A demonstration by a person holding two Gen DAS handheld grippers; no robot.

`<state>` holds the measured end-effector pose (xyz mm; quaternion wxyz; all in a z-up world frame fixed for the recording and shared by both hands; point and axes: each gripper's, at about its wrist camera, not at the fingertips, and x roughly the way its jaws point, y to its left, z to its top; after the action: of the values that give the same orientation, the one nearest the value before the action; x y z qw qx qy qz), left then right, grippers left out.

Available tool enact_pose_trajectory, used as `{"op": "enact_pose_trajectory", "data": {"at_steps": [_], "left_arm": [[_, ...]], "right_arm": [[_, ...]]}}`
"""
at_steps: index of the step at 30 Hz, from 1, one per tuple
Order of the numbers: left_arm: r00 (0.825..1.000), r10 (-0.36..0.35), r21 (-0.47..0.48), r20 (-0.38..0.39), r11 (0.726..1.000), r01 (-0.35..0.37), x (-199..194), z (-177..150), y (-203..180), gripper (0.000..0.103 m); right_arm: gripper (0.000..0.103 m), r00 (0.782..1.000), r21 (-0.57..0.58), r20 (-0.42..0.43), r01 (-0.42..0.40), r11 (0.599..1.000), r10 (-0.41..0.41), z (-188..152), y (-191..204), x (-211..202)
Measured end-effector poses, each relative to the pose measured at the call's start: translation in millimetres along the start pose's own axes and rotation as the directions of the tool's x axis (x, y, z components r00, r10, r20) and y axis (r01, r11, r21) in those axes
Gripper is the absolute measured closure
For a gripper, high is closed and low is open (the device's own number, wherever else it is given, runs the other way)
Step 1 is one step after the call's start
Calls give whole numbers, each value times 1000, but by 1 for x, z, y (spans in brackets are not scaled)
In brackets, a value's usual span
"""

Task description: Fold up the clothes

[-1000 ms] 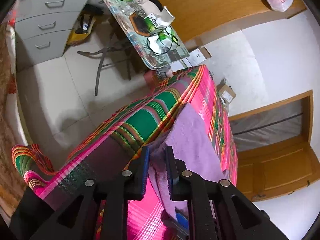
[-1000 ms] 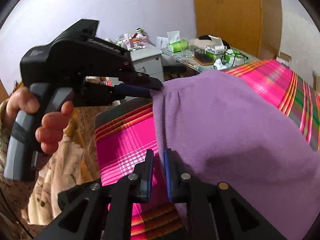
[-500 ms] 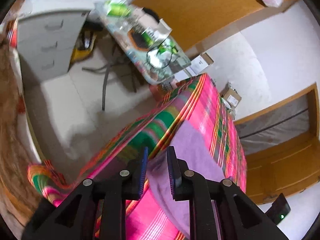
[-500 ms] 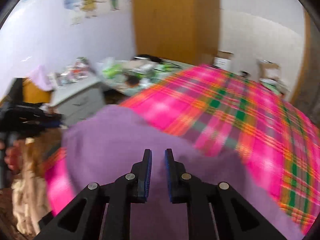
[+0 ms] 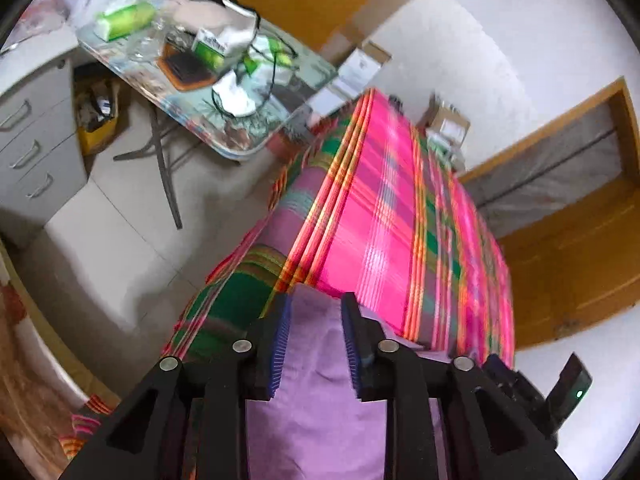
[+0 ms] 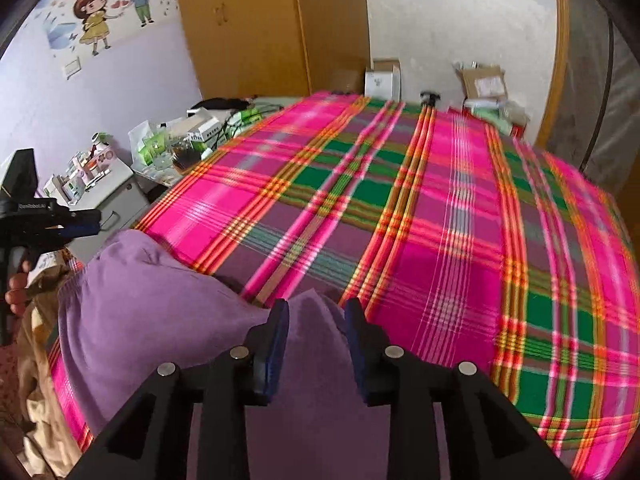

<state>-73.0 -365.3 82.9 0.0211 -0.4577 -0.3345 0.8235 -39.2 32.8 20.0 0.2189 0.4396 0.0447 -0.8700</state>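
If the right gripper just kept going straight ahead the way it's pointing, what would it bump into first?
Purple cloth already sits between the right gripper's parted fingers, so it meets that first. Beyond it, probably the pink plaid blanket, though depth is hard to judge.

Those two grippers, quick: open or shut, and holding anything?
Left gripper: open, purple cloth lying loose between its fingers.
Right gripper: open, the same cloth bunched between its fingers, not pinched.

Garment (image 6: pixel 160 312): plain lilac-purple, no pattern. Bed cover (image 6: pixel 440 220): plaid, hot pink ground, green blocks, orange-yellow and white stripes. Tongs, left (image 5: pixel 314 340) and right (image 6: pixel 316 344): black frames, blue pads. Wardrobe (image 6: pixel 256 28): orange-brown wood. Drawer cabinet (image 5: pixel 36 148): grey.
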Motion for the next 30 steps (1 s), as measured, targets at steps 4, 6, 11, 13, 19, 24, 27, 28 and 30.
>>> {"op": "enact_pose_trajectory", "data": {"at_steps": [4,6,11,13,19,24,27,28,30], "left_arm": [[994,-9,16,-110,1000,11,25,8,-2,74],[990,-3,-33,-144,999,-2,32,10,4,74],[989,-12,-97,-147,995,-2,36,18,13,71],[991,-9,-101,-133,995,-4,33,20,14,71],[983,-31,-88,-181,996,15,40,17,5,70],[985,-39,-99,-169,995,22,38,15,5,74],[992,-13,-81,-127,997,2,34,15,4,88],[994,-4,-74,-113,997,-5,33,15,4,89],[996,13,-62,-84,998,-19,30,15,3,91]], "right_arm": [[72,999,33,-35,-33,999,34,3,-13,14],[72,998,44,-45,-43,998,45,4,-16,20],[72,996,40,-51,-73,997,75,5,-17,26],[72,995,39,-58,-83,996,85,4,-17,28],[71,992,60,-68,-102,993,106,3,-20,35],[74,986,104,-49,-151,983,157,0,-26,36],[96,983,105,-41,-176,979,181,-1,-24,35],[98,984,95,-36,-173,980,177,-1,-22,34],[98,992,61,1,-129,990,129,0,-18,28]]}}
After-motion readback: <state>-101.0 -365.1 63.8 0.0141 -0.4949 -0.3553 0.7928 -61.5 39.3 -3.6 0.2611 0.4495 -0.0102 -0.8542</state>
